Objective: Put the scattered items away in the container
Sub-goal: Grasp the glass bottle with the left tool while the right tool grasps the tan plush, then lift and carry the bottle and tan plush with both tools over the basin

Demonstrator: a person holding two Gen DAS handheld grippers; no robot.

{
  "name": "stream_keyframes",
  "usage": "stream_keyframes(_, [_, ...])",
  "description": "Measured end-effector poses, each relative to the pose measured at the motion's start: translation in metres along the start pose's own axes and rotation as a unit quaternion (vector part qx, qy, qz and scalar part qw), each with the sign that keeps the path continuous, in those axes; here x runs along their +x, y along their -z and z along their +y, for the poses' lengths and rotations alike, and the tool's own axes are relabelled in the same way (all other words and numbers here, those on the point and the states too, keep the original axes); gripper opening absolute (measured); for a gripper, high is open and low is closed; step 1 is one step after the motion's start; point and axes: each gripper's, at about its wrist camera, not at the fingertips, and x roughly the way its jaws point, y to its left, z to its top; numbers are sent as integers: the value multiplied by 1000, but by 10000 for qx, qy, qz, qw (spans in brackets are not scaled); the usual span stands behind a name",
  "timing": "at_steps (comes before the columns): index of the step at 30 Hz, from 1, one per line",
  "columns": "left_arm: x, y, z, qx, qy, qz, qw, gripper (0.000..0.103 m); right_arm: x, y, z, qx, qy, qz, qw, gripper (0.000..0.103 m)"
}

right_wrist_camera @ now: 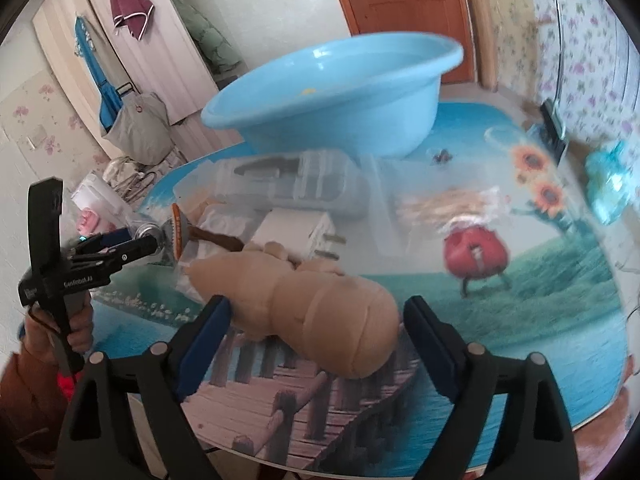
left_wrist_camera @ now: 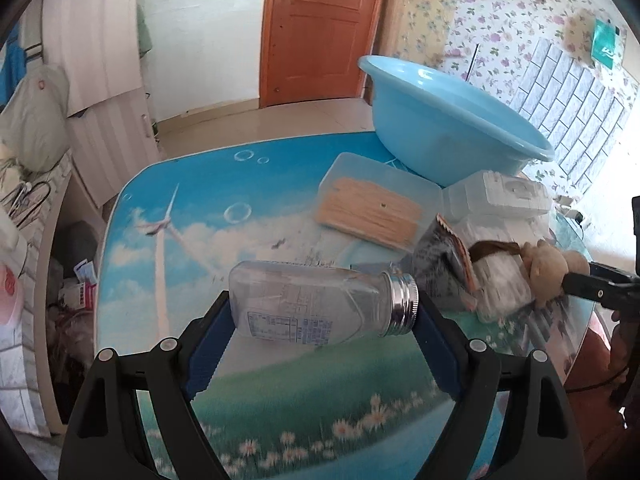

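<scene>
While the left claw (left_wrist_camera: 322, 312) straddles the clear, silver-capped plastic jar (left_wrist_camera: 308, 306) lying on the picture-printed worktop (left_wrist_camera: 192, 200), jaws apart, the right claw (right_wrist_camera: 316, 316) brackets the tan plush toy (right_wrist_camera: 320, 312), unclamped; the smooth jar may roll away short of the pale blue plastic basin (left_wrist_camera: 448, 120).

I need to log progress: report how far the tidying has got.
Done: nothing visibly in the blue basin yet. In hand: the left gripper brackets the lying clear jar; the right gripper brackets the plush toy. Left: the toothpick box, snack packet and white plug.
</scene>
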Motion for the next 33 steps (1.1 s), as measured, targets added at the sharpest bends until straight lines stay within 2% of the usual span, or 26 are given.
stream_keyframes(1, [-3,2,0,-10,-22,-6,10000,85,1,0,0,44,-70,7,10000,79])
stream_keyframes(3, [-8,4,0,-59,-57,-40,10000,85,-3,1,1,23,-137,-66,9999,74])
stream_keyframes(6, [-20,10,1,-176,-66,-124,9997,85,-13,2,7,-203,-2,-226,9995,52])
stream_keyframes(9, [-25,13,-3,-201,-31,-139,9997,85,-22,2,7,-161,-107,-310,9993,52])
stream_keyframes(21, [-32,32,-18,-203,33,-8,9998,85,-49,11,-2,-129,20,-540,9985,51])
stream_keyframes(27, [-27,36,-22,-122,-167,101,9997,85,-48,20,-15,19,196,-399,9990,52])
stream_keyframes(30, [-25,36,-23,-56,-327,139,9994,86,-42,26,-18,75,136,-239,9996,55])
stream_keyframes(32, [-24,35,-22,-42,-371,142,9992,86,-42,29,-14,-60,272,-237,9993,64])
stream_keyframes(33, [-23,35,-22,-26,-388,151,9991,86,-41,29,-11,-200,348,-261,9989,74])
